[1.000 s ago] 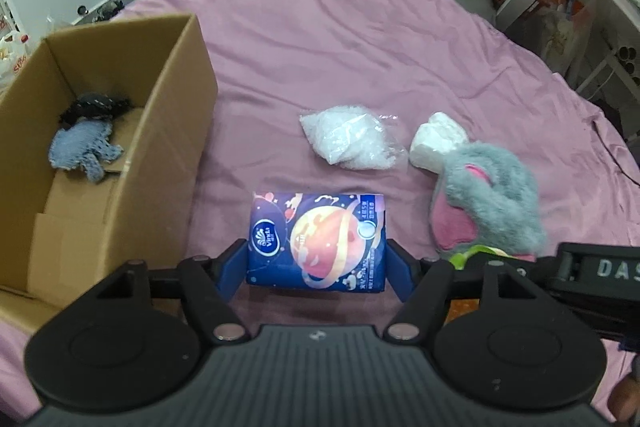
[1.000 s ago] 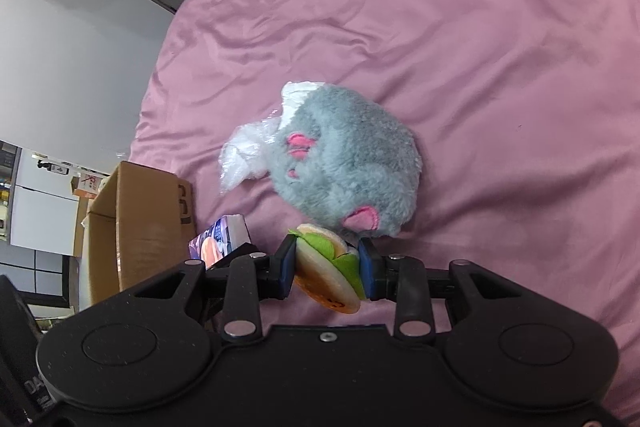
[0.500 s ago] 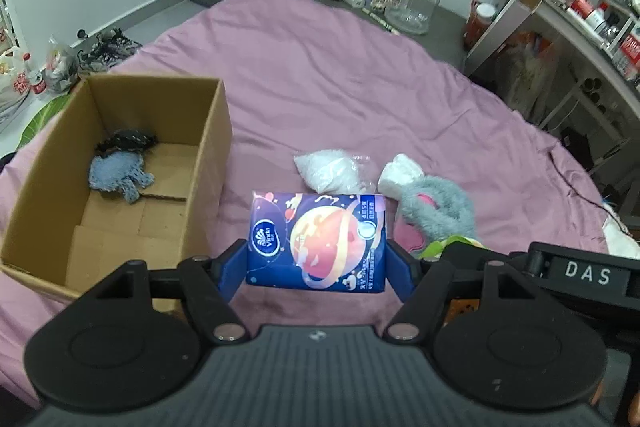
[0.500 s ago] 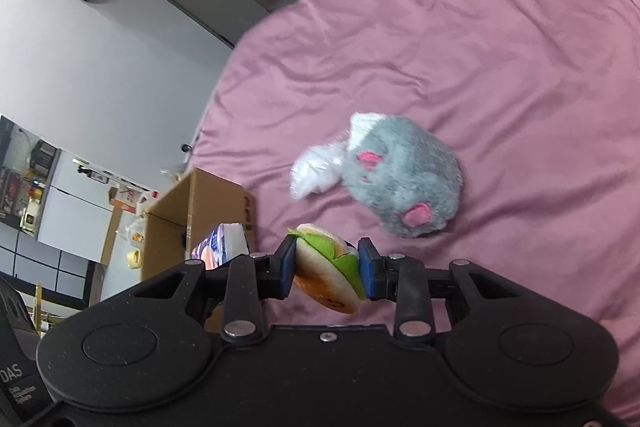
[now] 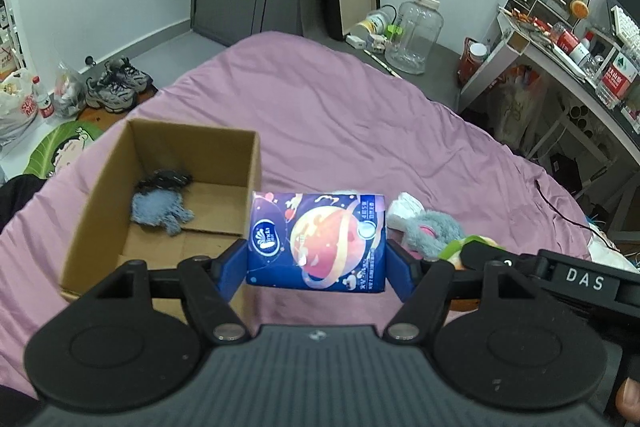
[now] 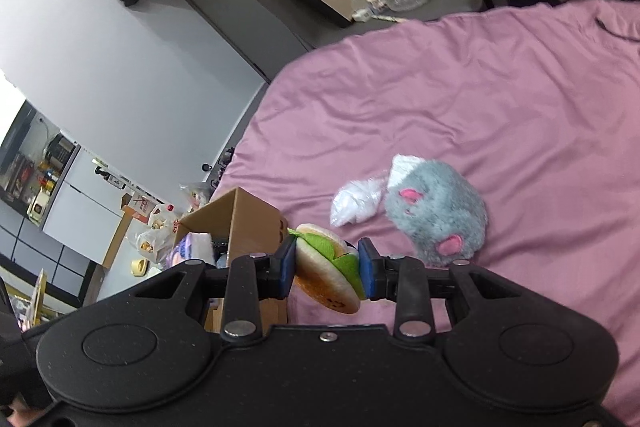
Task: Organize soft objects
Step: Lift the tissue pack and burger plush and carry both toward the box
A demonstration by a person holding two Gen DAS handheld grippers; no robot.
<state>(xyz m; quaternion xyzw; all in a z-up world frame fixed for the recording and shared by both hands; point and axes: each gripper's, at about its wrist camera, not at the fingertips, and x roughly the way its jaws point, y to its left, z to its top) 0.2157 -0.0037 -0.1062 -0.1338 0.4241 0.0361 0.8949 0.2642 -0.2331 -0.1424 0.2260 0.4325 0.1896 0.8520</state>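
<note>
Left gripper [image 5: 317,261] pinches a blue tissue pack [image 5: 317,241] by its two ends, held above the purple bedspread [image 5: 340,115], just right of the open cardboard box [image 5: 160,203]. Right gripper [image 6: 327,269] pinches a plush burger [image 6: 326,277], lifted clear. Grey plush toy [image 6: 436,215] and white bag [image 6: 356,203] lie on the spread, touching. Blue-grey knit item [image 5: 160,213] sits inside the box.
</note>
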